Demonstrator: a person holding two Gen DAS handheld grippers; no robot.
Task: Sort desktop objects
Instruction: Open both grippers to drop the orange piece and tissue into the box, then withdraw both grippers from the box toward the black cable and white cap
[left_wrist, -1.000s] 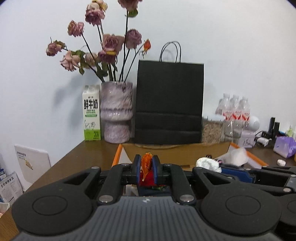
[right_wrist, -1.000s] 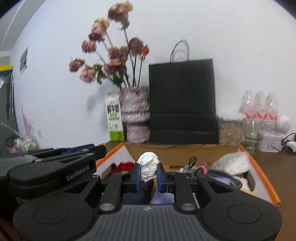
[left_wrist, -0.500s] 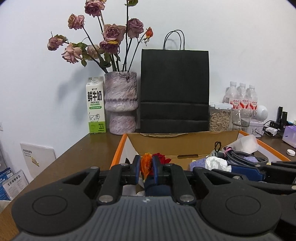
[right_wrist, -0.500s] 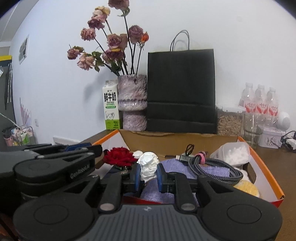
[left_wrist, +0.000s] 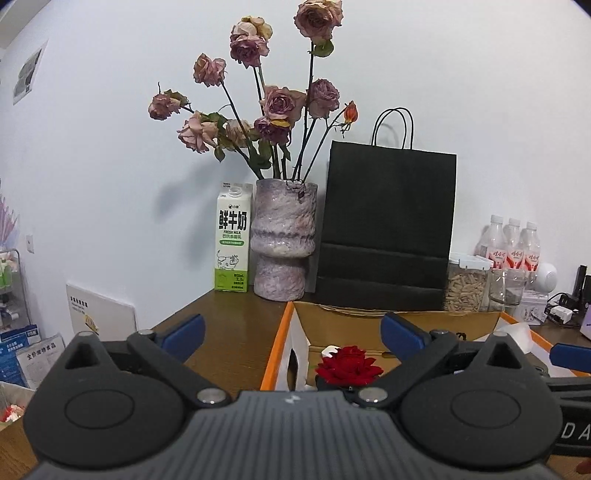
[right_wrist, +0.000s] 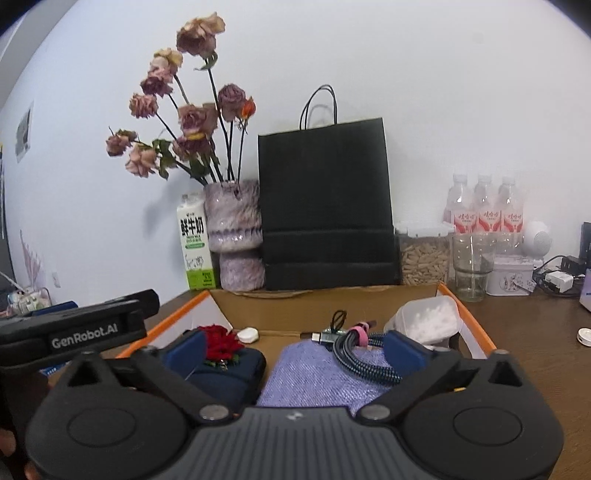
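Note:
An orange-rimmed cardboard box (left_wrist: 280, 343) (right_wrist: 466, 314) sits on the brown table. Inside lie a red rose (left_wrist: 349, 365) (right_wrist: 221, 343) on a navy pouch (right_wrist: 236, 373), a purple cloth (right_wrist: 314, 373), a braided cable (right_wrist: 362, 354), a small white case (right_wrist: 248, 335) and a clear tub (right_wrist: 428, 321) of white bits. My left gripper (left_wrist: 293, 334) hangs over the box's left rim, jaws opening wide, nothing between its pads. My right gripper (right_wrist: 295, 350) hovers over the cloth, jaws also opening, pads touching nothing.
Behind the box stand a milk carton (left_wrist: 232, 240), a vase of dried roses (left_wrist: 282, 240), a black paper bag (left_wrist: 388, 225), a seed jar (right_wrist: 423, 254), a glass (right_wrist: 471, 269) and water bottles (right_wrist: 484, 206). A white cap (right_wrist: 585, 336) lies on the table at right.
Both grippers went from shut to wide open. The orange item in the left one and the white crumpled lump in the right one have left the jaws and are out of view.

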